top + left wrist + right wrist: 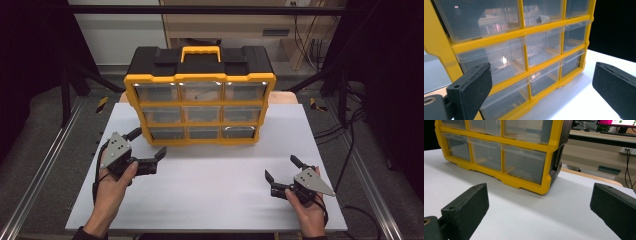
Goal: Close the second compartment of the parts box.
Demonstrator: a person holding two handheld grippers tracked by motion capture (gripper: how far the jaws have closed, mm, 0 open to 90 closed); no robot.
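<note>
- We have a yellow and black drawer cabinet (pixel 200 102) standing upright at the far middle of the white table (pixel 210 200), its nine clear drawers facing us.
- Our left gripper (pixel 148 142) sits just beside the cabinet's lower left corner, jaws spread wide and empty; in the left gripper view the bottom left drawer (pixel 506 100) lies closest between them.
- Our right gripper (pixel 282 167) rests well apart from the cabinet, near the table's right front, jaws likewise spread and holding nothing.
- We judge the step in hand to be the left gripper's approach to a low drawer on the left column.
- To do it well, we should line the jaws up with the drawer's front lip, come in level, and close only once both pads bracket it.
- We should pull straight out and slowly, since the cabinet may slide; the right gripper could steady the cabinet's right side (pixel 555 160).
</note>
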